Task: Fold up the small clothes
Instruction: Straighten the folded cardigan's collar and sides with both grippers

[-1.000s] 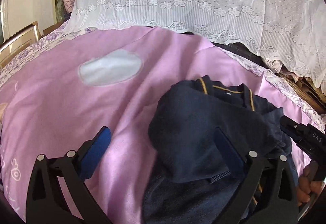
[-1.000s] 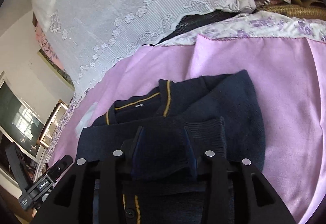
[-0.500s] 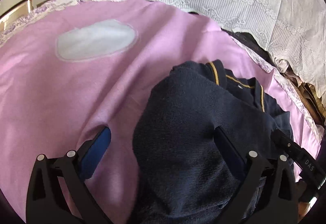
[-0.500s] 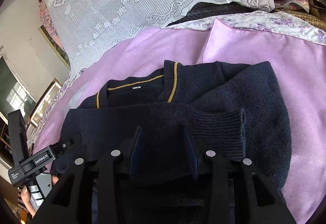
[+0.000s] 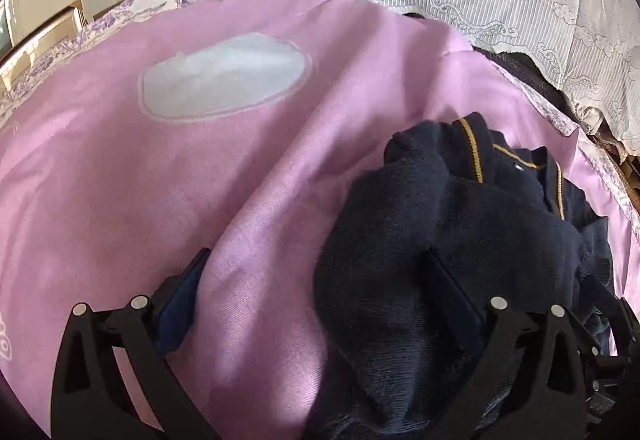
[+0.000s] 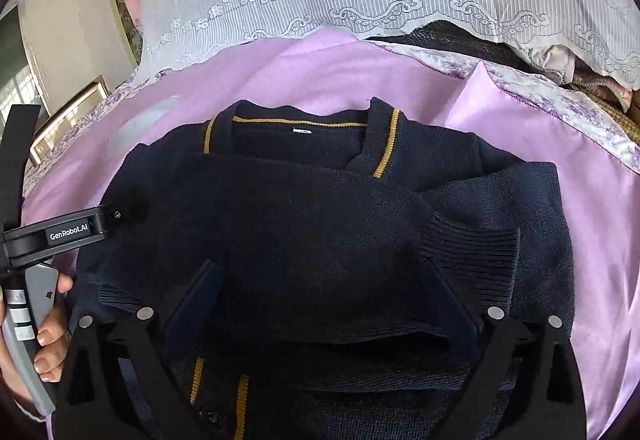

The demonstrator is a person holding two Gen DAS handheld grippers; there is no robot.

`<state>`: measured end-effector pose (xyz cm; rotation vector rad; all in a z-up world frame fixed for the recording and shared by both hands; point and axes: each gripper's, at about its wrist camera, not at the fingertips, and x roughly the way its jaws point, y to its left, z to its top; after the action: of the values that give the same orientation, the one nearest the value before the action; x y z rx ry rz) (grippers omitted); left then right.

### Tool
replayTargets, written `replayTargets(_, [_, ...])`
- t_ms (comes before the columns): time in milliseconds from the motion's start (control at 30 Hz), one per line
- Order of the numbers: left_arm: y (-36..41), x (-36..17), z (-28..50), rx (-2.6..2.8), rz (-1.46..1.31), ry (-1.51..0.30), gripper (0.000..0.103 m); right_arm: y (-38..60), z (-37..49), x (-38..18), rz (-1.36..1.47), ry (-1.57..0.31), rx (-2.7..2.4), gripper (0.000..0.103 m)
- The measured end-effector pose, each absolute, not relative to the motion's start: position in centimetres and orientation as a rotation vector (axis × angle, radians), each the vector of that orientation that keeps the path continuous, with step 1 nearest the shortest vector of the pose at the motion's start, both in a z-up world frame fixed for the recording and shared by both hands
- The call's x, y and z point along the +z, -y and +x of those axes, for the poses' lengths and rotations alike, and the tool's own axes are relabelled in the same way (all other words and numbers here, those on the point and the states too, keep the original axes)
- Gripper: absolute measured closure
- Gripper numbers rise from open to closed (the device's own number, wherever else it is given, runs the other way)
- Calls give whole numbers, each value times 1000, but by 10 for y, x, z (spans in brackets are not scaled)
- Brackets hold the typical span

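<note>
Pink sheet (image 6: 532, 144) backs our work: the cardigan (image 6: 304, 208) lies flat, sleeve crossed over. Our right gripper (image 6: 320, 304) is opening to release it; left gripper (image 5: 316, 304) stands wide, straddling its edge.

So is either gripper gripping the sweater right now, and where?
Neither. The right gripper is opening, the folded sleeve lying loose between its fingers. The left gripper is open over the navy sweater.

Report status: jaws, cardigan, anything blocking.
Right gripper jaws opening, sleeve between them, unpinched. Left gripper open at navy cardigan edge. Nothing blocking on pink sheet.
</note>
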<state>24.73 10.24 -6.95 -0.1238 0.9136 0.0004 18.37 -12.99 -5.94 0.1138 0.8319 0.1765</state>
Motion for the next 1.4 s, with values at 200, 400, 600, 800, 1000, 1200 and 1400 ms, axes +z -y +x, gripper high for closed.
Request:
replayTargets(200, [-99, -50, 260, 83, -4, -840, 4, 133, 184, -60, 132, -830, 185, 3])
replayTargets(400, [-123, -72, 277, 7, -146, -926, 4, 134, 184, -60, 151, -825, 197, 3])
replayTargets(600, [-143, -42, 242, 58, -204, -744, 4, 138, 182, -60, 178, -818, 209, 3])
replayTargets(800, [-96, -63, 254, 74, 54, -838, 4, 142, 182, -61, 205, -813, 223, 3])
replayTargets(1000, [-118, -70, 251, 32, -86, -891, 4, 144, 182, -61, 214, -806, 228, 3])
replayTargets(1200, [-95, -51, 207, 0, 33, -823, 5, 160, 162, -46, 242, -745, 93, 4])
replayTargets(1400, [-72, -68, 192, 85, 242, -856, 4, 150, 163, -59, 83, -852, 3, 4])
